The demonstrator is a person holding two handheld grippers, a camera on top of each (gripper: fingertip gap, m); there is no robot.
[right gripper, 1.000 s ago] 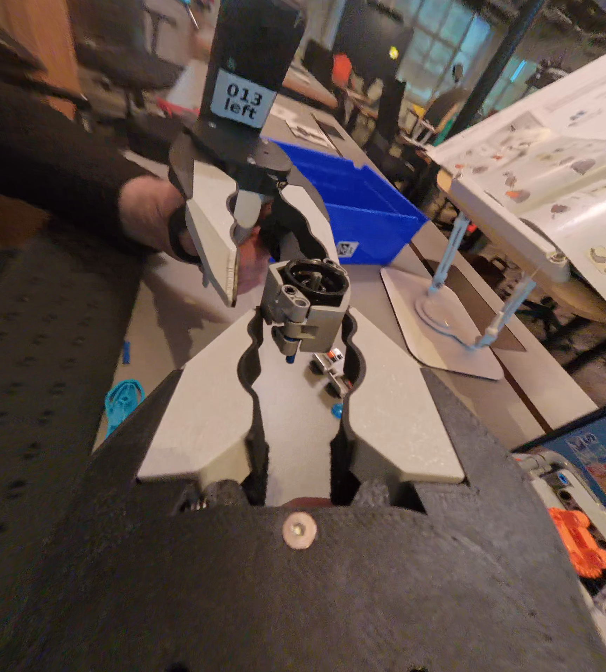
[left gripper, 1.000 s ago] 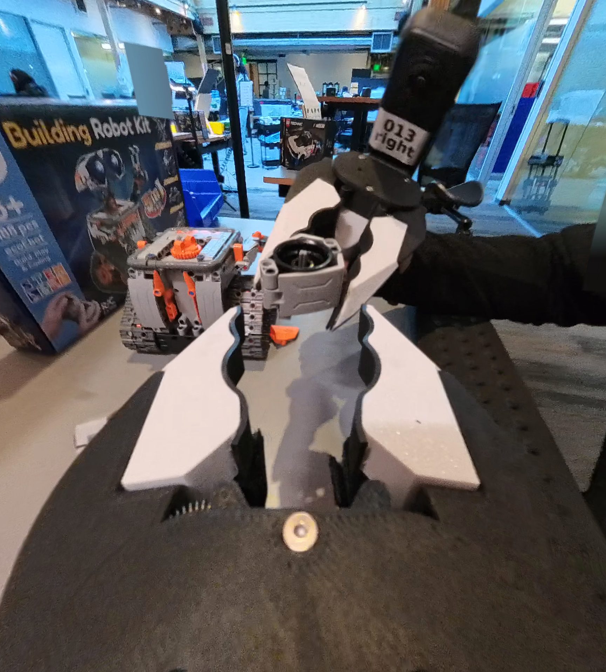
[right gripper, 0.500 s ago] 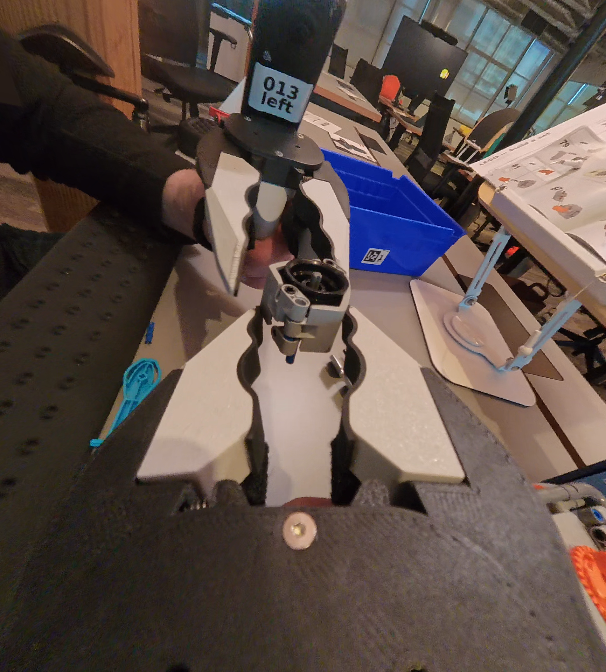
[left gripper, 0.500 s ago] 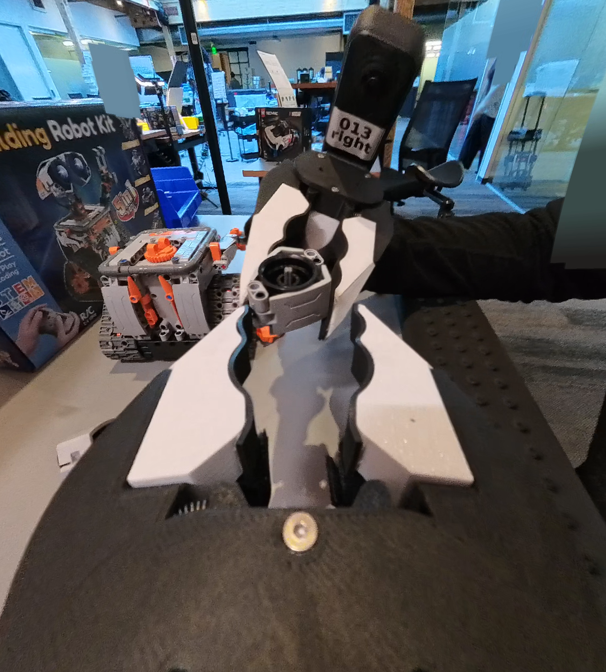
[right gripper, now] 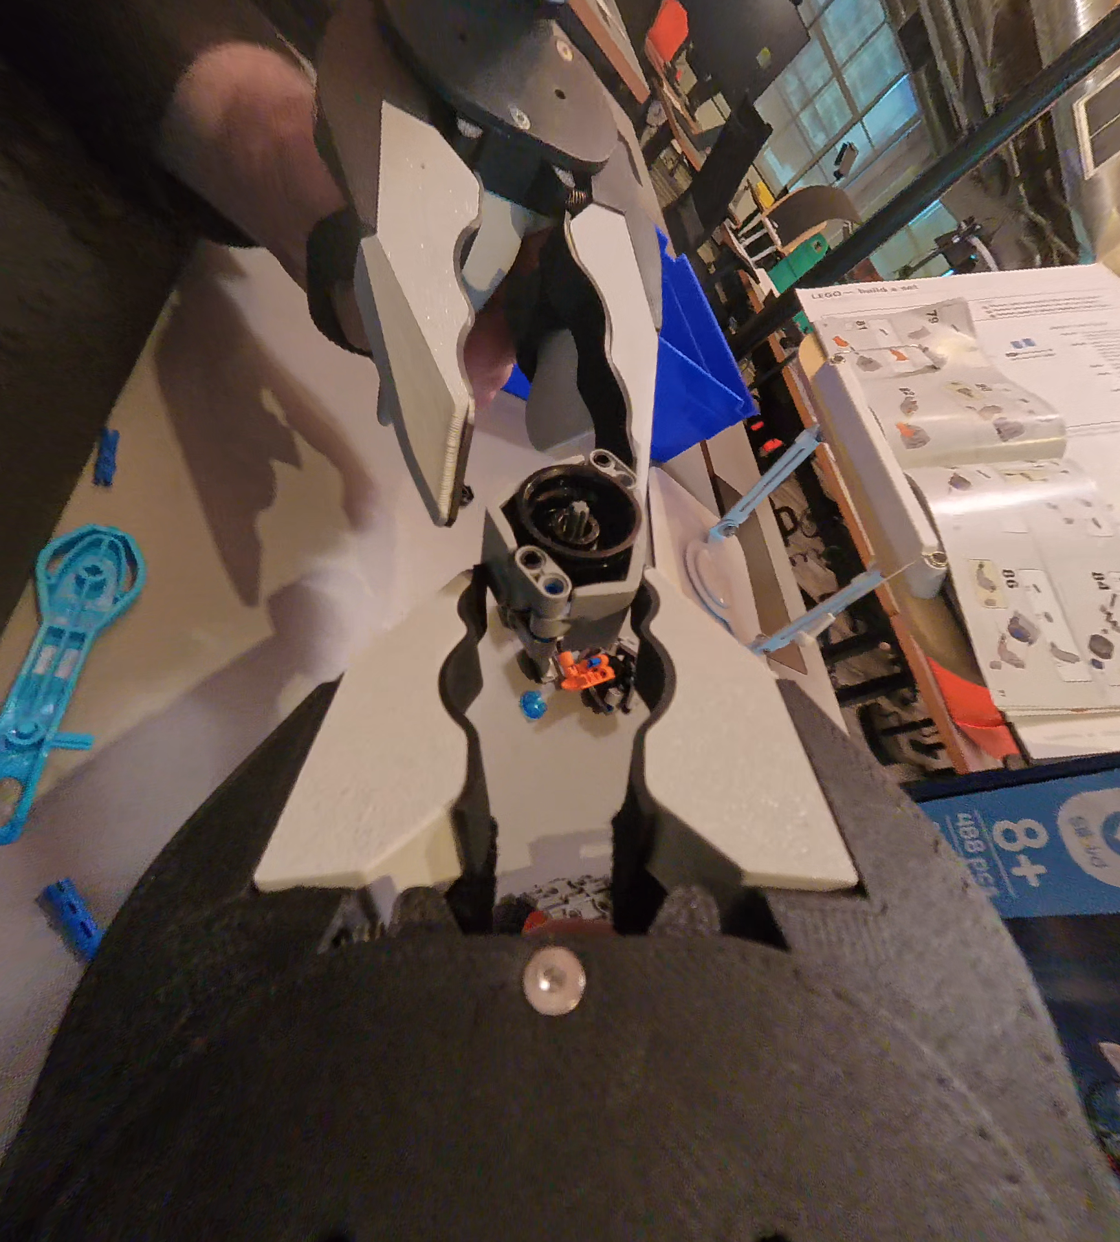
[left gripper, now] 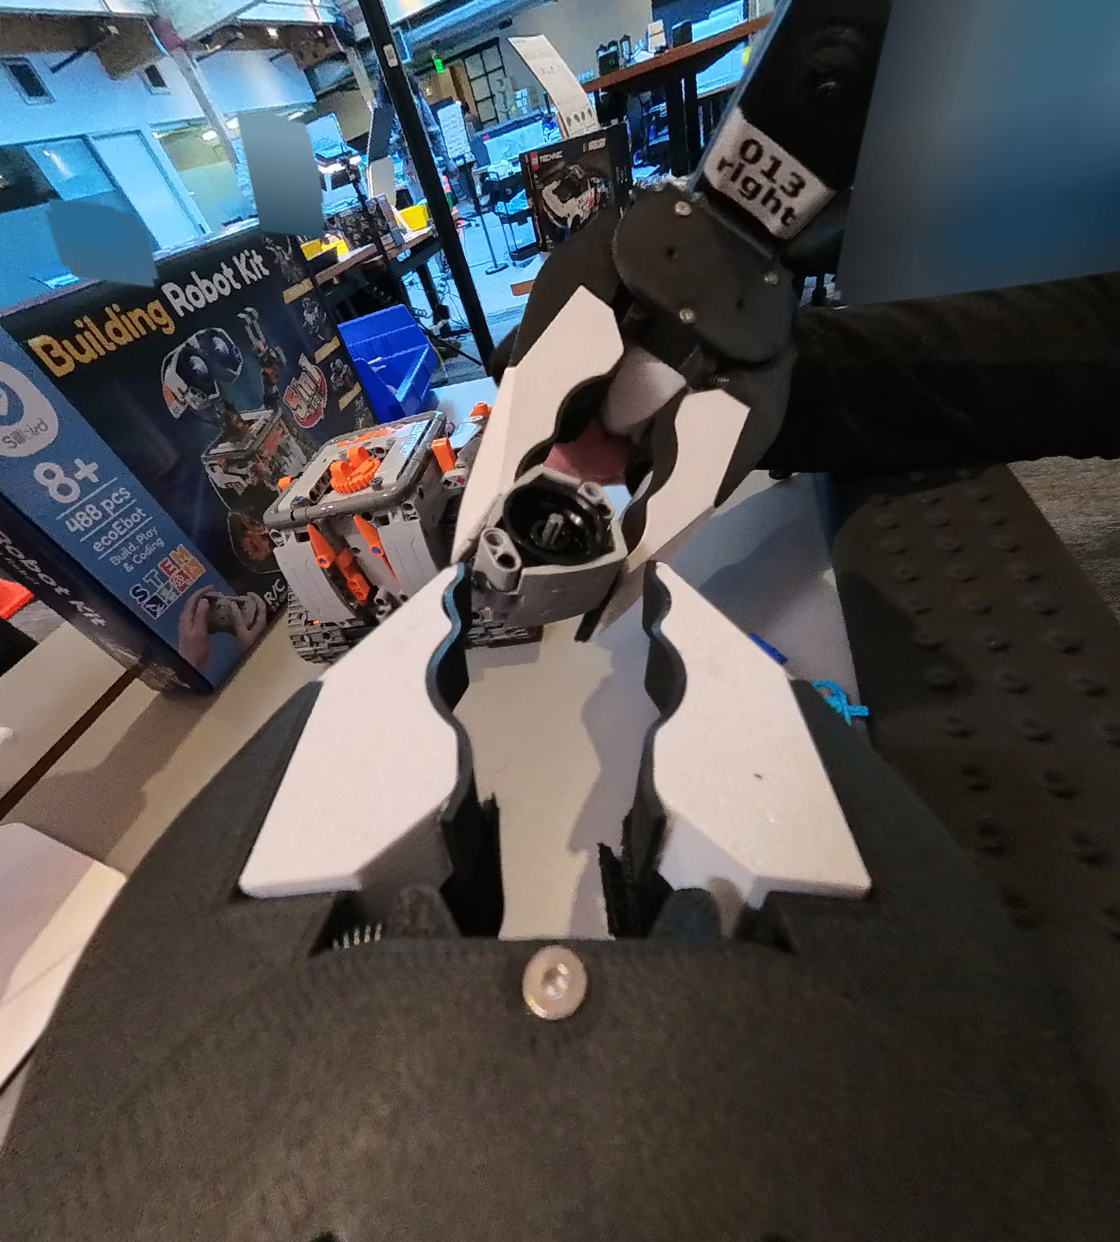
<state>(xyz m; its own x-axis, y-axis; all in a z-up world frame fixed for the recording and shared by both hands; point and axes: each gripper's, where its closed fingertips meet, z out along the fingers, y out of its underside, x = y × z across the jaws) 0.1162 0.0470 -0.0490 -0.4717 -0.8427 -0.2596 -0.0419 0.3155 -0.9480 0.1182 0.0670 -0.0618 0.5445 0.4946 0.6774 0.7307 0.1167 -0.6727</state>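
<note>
The right hand-held gripper (right gripper: 560, 585) is clamped on a grey motor block (right gripper: 570, 537), held above the bench (right gripper: 207, 537). The left hand-held gripper (left gripper: 553, 598) stands wide, its left fingertip (left gripper: 439, 591) just beside the block, gripping nothing. Behind the block sits a tracked robot model (left gripper: 355, 531); left of it stands a kit box (left gripper: 140, 417). A blue tool (right gripper: 46, 672) lies left of the block.

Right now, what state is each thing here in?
left hand-held gripper: open, fingertips either side of the grey motor block
right hand-held gripper: shut on the grey motor block
grey motor block: held off the table
tracked robot model: standing on its tracks
instruction booklet: open on a stand
blue plastic tool: lying flat
</note>
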